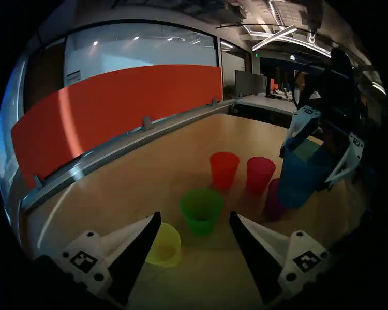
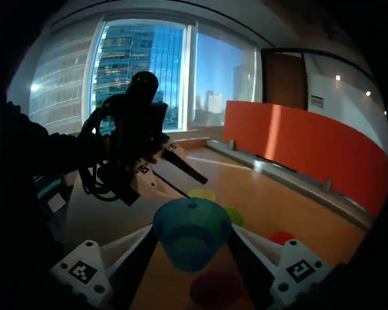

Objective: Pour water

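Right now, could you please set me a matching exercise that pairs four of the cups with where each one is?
Things:
1 blue cup
2 green cup
3 yellow cup
4 purple cup

Places:
A beside a finger of the left tool
B gripped by the right tool
C partly hidden by the blue cup
D straight ahead, between the open left tool's fingers

Pairs: 1-B; 2-D; 3-A; 4-C
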